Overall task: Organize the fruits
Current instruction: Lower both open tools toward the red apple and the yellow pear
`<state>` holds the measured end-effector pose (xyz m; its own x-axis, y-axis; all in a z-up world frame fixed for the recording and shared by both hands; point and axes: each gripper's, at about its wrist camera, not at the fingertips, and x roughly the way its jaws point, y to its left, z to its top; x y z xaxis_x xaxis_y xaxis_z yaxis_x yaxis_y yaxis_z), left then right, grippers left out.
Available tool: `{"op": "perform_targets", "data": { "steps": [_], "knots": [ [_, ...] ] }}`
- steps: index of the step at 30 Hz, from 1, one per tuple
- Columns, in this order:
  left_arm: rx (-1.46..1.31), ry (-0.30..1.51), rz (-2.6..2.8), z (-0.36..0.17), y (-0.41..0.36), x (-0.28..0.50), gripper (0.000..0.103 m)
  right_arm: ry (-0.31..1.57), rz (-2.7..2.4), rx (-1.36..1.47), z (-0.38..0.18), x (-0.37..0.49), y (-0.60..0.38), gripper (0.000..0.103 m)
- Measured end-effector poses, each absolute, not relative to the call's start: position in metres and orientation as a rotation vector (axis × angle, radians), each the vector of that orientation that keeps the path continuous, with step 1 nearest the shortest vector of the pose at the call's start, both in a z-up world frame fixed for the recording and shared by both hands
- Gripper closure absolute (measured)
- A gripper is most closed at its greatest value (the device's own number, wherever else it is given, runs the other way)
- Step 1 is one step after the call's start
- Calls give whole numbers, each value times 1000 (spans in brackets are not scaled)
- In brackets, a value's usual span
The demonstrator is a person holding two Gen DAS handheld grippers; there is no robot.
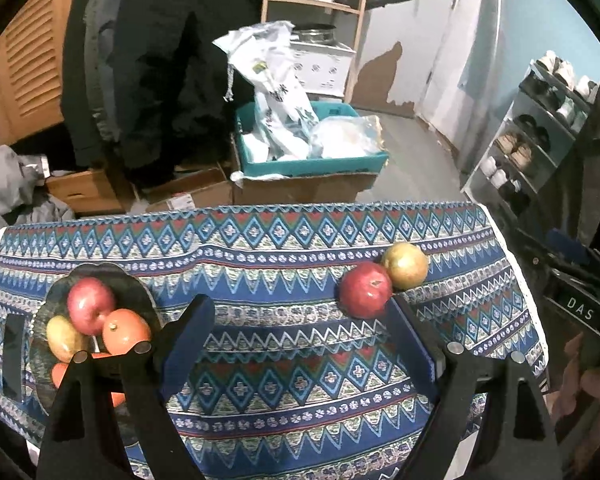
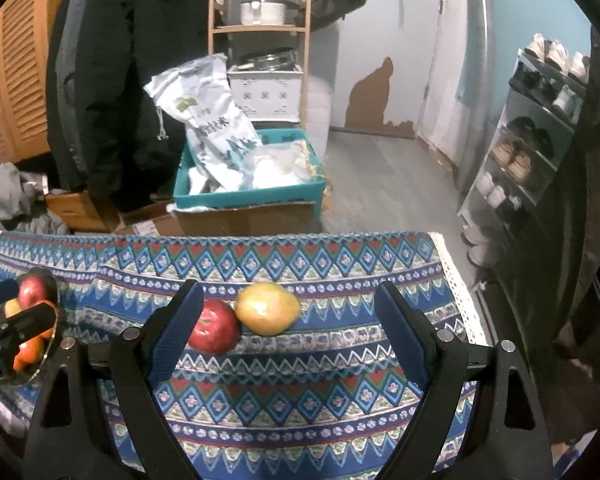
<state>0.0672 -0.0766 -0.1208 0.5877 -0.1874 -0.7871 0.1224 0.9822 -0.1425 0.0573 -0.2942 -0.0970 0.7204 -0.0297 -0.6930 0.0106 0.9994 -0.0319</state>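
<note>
Several fruits fill the dark bowl.
Red apple touches yellow fruit on the tablecloth; left gripper and right gripper gape empty.

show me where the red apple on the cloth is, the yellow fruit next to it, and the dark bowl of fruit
red apple (image 2: 216, 330): right wrist view, on its front face.
yellow fruit (image 2: 267, 309): right wrist view, on its middle.
dark bowl (image 1: 134, 290): left wrist view, on its far rim.

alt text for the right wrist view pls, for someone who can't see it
The open right gripper points down at a red apple and a yellow-green fruit touching side by side on a blue patterned tablecloth. At far left, a dark bowl of fruit sits partly behind the left gripper.
</note>
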Motion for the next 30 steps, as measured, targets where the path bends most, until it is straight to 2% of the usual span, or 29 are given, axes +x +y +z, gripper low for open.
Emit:
{"op": "perform_targets", "data": {
  "steps": [30],
  "knots": [
    [-47, 1169, -277, -221, -149, 142, 15, 1035, -51, 106, -203, 110, -343, 17]
  ]
}}
